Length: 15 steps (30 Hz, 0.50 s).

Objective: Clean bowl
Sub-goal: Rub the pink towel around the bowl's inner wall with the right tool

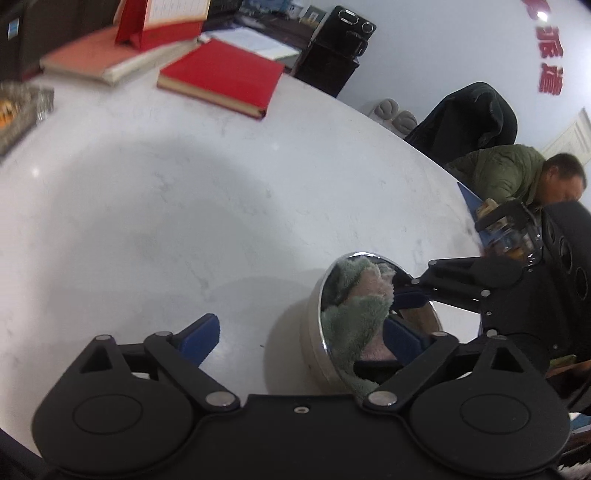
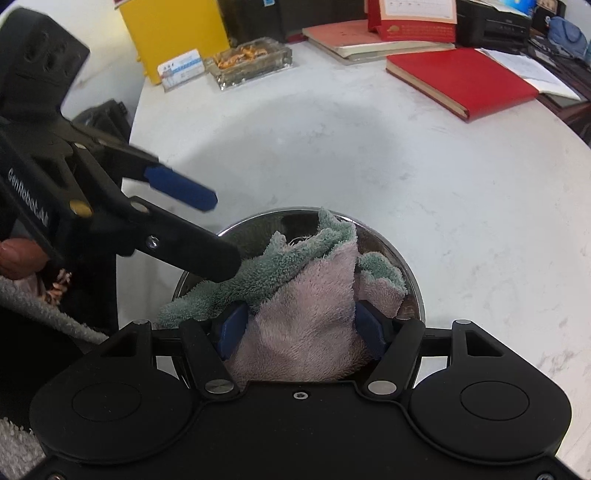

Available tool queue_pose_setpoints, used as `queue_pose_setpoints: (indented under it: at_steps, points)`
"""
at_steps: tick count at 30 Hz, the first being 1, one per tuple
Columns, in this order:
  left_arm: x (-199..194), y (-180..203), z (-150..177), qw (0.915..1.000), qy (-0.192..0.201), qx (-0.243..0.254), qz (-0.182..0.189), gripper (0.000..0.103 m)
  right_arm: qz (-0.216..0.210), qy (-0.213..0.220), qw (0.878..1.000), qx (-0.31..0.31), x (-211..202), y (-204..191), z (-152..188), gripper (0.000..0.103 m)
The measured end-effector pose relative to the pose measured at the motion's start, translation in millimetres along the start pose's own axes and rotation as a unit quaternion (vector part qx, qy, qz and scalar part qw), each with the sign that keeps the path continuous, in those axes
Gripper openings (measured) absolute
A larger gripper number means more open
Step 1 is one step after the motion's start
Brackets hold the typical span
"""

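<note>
A shiny steel bowl is tipped on its side on the white table, its mouth toward the right gripper. A pink and green terry cloth fills it. In the right wrist view my right gripper is shut on the cloth inside the bowl. My left gripper is open wide. It straddles the bowl's rim, with one blue pad inside against the cloth and the other out over the table. The right wrist view has the left gripper coming in from the left.
A red notebook, a stacked book and a red desk calendar lie at the table's far side. A glass ashtray, a card holder and a yellow box stand far left. A person in a green jacket sits beyond the table's right edge.
</note>
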<state>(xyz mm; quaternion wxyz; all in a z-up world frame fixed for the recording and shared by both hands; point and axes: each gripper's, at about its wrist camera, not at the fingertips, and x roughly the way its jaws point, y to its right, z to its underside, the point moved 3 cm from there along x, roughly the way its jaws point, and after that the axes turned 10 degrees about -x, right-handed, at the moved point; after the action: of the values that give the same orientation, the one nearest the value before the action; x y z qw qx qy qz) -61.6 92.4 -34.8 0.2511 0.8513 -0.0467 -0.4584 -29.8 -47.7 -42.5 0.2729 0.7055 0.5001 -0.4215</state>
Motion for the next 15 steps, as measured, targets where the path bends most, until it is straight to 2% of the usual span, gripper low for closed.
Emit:
queue_pose_setpoints:
  at_steps: [1, 3, 5, 7, 8, 15]
  points:
    - [-1.4, 0.2, 0.0, 0.9999, 0.008, 0.001, -0.007, 0.073, 0.004, -0.008, 1.0, -0.01, 1.0, -2.8, -1.4, 0.064]
    - [-2.4, -1.2, -0.2, 0.9996, 0.017, 0.0, -0.021, 0.067, 0.009, -0.017, 1.0, -0.021, 2.3, -6.4, -3.2, 0.064]
    - [-2.2, -2.0, 1.1, 0.9993, 0.015, 0.006, -0.034, 0.049, 0.011, -0.019, 1.0, -0.022, 2.8, -7.3, -3.7, 0.064]
    - [-1.7, -1.3, 3.0, 0.9995, 0.007, 0.013, -0.03, 0.044, 0.013, -0.021, 0.999, -0.024, 3.3, -8.3, -4.1, 0.064]
    - [-1.6, -0.1, 3.9, 0.9995, 0.003, 0.017, -0.025, 0.037, 0.013, -0.023, 0.999, -0.024, 3.5, -8.7, -4.3, 0.064]
    - [11.8, -0.8, 3.2, 0.9995, -0.029, -0.007, -0.007, 0.026, 0.02, -0.03, 0.999, -0.03, 5.3, -12.1, -5.8, 0.063]
